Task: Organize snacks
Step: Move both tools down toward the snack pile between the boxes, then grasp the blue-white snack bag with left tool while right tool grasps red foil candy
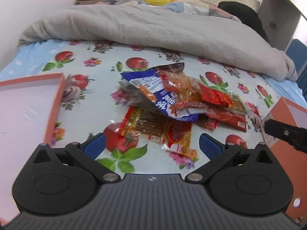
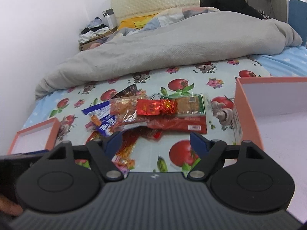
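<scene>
Lying heaped mid-bed: the snack pile (image 1: 178,103), crinkly foil and clear plastic packets, a blue-and-white bag (image 1: 153,94) on top, a long red flat pack (image 2: 172,124) along the right edge. Sitting on a glossy tomato-print sheet (image 1: 80,118), soft grey blanket (image 1: 134,26) bunched behind. Waiting either side, both empty by the look of it: the left box (image 1: 55,103) and right box (image 2: 247,111), stiff coral card, pale inside. Sorting barely begun, everything left to move. Hovering over the near packets, gaping wide and empty: left gripper (image 1: 152,143). Standing fairly wide too, gripping nothing: right gripper (image 2: 156,140).
</scene>
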The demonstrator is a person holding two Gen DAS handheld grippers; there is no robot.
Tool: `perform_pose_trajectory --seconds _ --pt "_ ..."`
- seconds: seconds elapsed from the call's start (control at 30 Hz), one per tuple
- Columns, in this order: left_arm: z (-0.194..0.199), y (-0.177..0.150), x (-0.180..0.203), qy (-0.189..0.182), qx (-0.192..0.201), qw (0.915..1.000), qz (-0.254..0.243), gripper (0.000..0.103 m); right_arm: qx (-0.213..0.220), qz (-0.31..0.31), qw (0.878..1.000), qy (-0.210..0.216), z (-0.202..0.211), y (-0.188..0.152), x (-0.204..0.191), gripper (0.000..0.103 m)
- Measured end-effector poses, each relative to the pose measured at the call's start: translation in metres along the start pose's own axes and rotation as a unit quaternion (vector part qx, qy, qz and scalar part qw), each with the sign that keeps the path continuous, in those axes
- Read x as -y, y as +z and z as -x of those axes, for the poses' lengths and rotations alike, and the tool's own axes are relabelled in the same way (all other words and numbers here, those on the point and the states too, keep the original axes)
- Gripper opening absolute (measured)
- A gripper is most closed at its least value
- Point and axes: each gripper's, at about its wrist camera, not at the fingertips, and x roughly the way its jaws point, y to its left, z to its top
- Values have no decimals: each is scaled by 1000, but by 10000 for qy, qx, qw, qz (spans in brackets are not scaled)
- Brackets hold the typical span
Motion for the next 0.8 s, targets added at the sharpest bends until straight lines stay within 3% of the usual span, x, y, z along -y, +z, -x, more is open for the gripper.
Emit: perform_pose_trajectory --seconds 0.3,0.47,0.8 --pt "-46 15 -14 -423 -31 9982 413 102 17 -80 9999 -120 -60 20 1 79" --pt "-72 25 -22 -585 -54 9957 710 79 -62 -200 9998 -66 -98 28 6 79" --pt "-119 35 -44 -1095 -211 9819 1533 60 -59 -306 9984 -466 -157 32 20 77"
